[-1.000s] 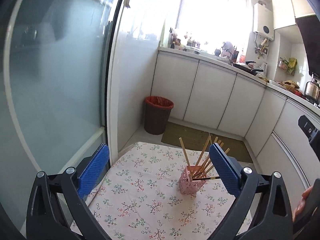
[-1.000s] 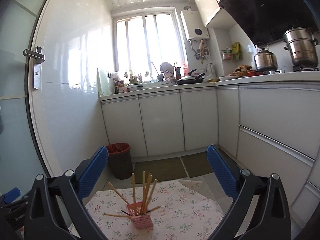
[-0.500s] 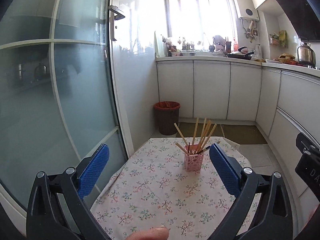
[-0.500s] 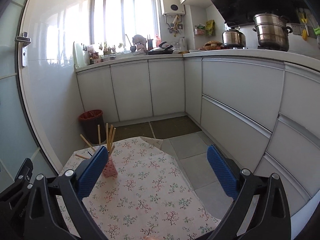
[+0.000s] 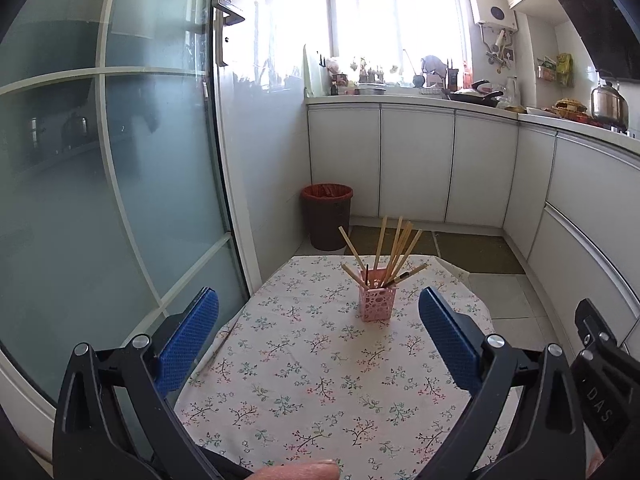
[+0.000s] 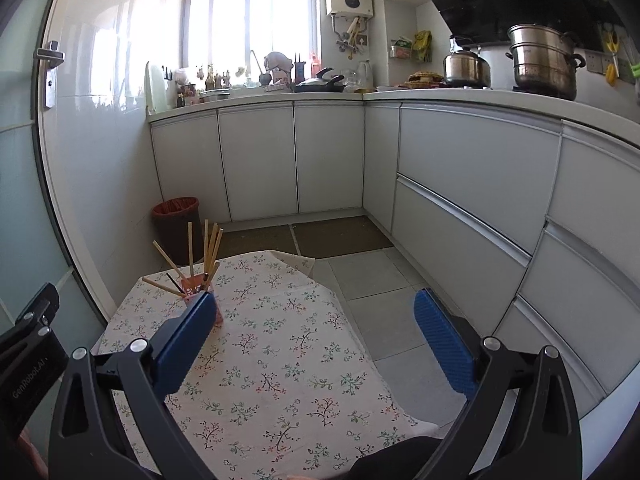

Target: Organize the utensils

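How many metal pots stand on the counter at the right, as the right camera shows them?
2: a kettle-like pot to the left and a taller stacked steamer pot to its right, both on the counter. Others may be hidden.

Only the pink holder [image 5: 377, 303] with its splayed chopsticks [image 5: 394, 249] stands on the far tablecloth [image 5: 304, 364]; near cloth lies bare. The glass door [image 5: 120, 184] bounds the left.

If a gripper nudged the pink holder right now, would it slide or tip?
Probably tip. The pink holder looks narrow and light, with cutout walls, and the chopsticks splay well above its rim. The floral tablecloth might also bunch rather than let it slide.
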